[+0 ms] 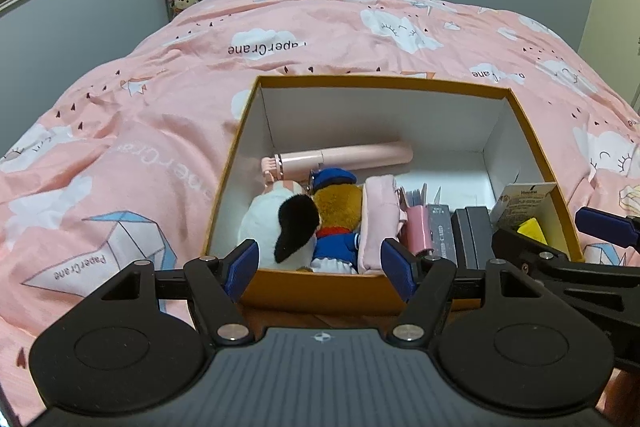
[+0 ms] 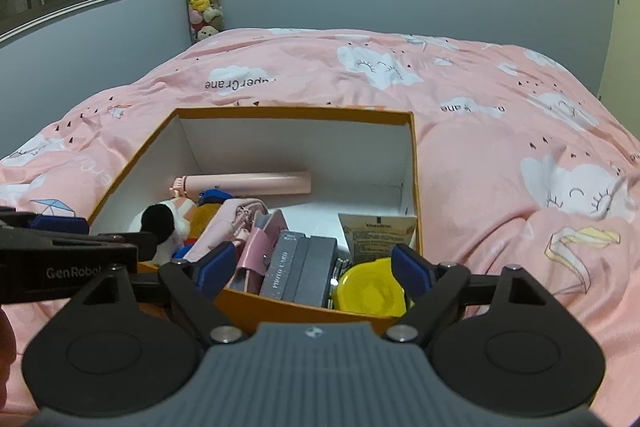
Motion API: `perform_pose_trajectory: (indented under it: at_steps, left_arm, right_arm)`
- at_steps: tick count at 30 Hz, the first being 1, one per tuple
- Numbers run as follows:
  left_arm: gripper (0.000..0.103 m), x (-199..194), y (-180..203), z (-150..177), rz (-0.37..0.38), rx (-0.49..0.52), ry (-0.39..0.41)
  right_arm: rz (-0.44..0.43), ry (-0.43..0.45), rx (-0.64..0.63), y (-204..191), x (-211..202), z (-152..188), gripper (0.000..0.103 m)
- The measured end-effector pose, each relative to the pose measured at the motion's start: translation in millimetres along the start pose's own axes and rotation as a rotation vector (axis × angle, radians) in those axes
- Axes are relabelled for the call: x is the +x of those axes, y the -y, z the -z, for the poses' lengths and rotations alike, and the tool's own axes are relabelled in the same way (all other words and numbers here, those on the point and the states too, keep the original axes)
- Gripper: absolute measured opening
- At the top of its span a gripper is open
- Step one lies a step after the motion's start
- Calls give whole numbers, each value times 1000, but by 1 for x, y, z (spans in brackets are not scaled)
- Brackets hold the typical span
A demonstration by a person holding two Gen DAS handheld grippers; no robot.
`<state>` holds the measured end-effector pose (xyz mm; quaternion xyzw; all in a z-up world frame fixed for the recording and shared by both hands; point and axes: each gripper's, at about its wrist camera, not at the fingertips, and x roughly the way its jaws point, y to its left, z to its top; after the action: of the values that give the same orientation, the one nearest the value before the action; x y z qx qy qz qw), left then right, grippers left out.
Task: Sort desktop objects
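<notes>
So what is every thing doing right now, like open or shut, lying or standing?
Orange box: open, no lid, on the bed.
Pink tube: lying flat by the far wall.
Plush toys: packed in the near left corner.
Grey photo card box: standing on edge.
Yellow tub: near right corner.
Left gripper: jaws open, empty.
Right gripper: jaws open, empty.

The yellow lid hides the tube's lower end; its small print is unreadable.
</notes>
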<state>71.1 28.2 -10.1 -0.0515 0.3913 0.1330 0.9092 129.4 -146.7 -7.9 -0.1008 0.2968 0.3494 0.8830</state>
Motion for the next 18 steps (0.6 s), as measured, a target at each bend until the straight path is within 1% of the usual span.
perform_pose_trajectory:
  at_steps: [5, 9, 15, 18]
  left_arm:
    - [80, 6, 3, 7, 7, -1, 17]
    - [83, 9, 3, 16, -2, -12, 48]
    - [84, 10, 2, 17, 3, -18, 70]
    - [89, 12, 4, 18, -14, -4, 73]
  right_arm:
    - [7, -38, 39, 7, 10, 6, 87]
    - [21, -56, 52, 10, 16, 13, 87]
    - [27, -30, 51, 12, 16, 17, 90]
    - [24, -23, 57, 15, 17, 19, 91]
